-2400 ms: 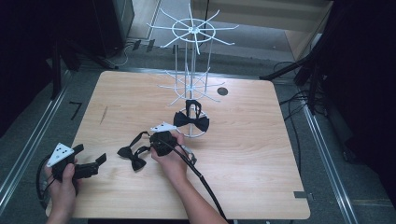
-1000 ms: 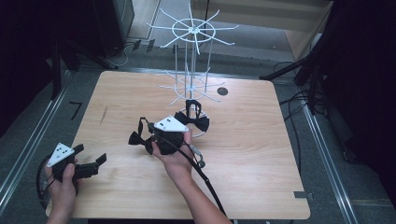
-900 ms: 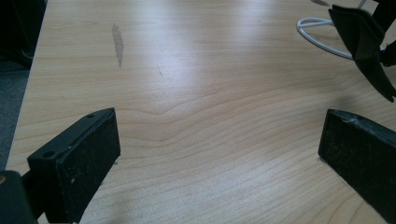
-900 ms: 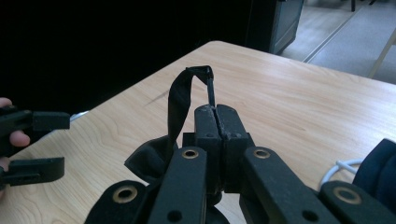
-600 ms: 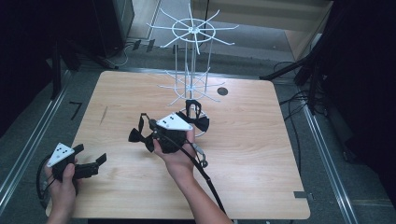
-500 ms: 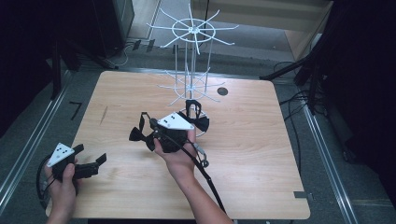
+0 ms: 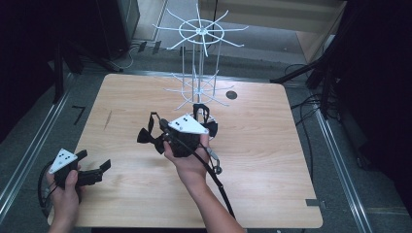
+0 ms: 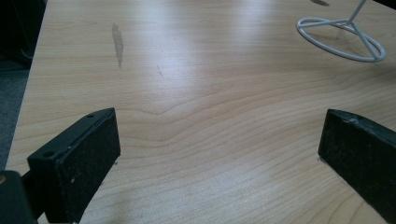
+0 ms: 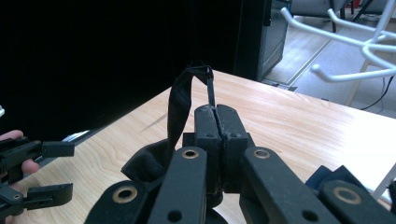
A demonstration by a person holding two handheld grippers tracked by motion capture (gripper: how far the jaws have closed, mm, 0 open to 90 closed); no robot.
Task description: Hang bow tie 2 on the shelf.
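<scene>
Two claws: right claw clamps bow tie strap; left claw agape.

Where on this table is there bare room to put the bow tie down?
The right half of the table, between the right gripper with its bow tie and the right edge, is bare. So is the far left corner beside the rack. It is crowded under the rack, where a second bow tie lies.

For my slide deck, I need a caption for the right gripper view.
Right gripper shut on a black bow tie strap above the wooden table.
</scene>
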